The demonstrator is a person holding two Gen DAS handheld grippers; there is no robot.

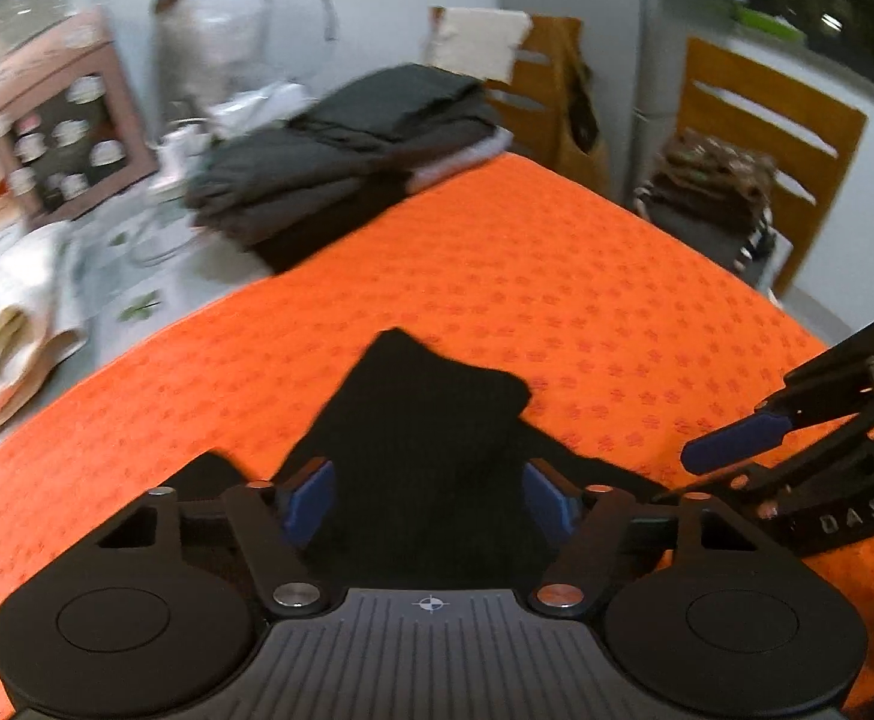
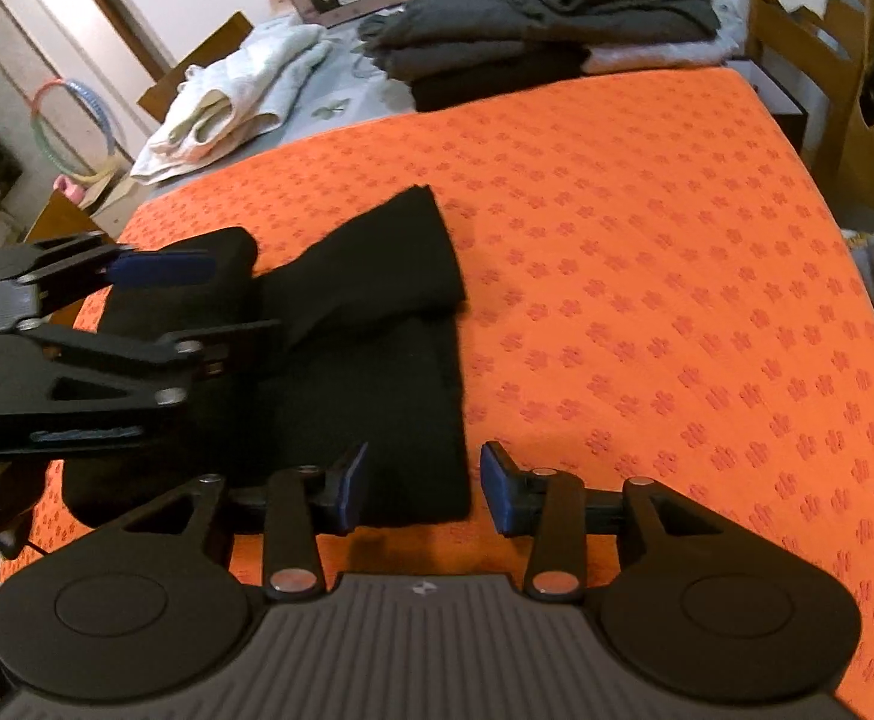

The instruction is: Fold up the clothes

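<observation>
From the left wrist, the left gripper (image 1: 428, 495) hangs low over the black garment (image 1: 431, 414), blue pads spread to either side of the cloth and not visibly pressing it, so released, with fabric between the jaws. The garment lies on the orange patterned cloth (image 1: 556, 276) covering the table, toward the near edge, and the right gripper (image 1: 730, 447) reaches in from the right side. Folded dark clothes (image 1: 347, 150) are stacked at the far edge. Over to the right wrist: the right gripper (image 2: 422, 483) straddles the garment's (image 2: 377, 372) near right corner, pads apart and clear of the cloth, also released. The left gripper (image 2: 161, 276) sits over the garment's left side. This thing looks soft, light and limp, already doubled over, one flap angled toward the far edge. I'd take it by the near corners, pinching all layers together, since thin knit may slip and sag.
</observation>
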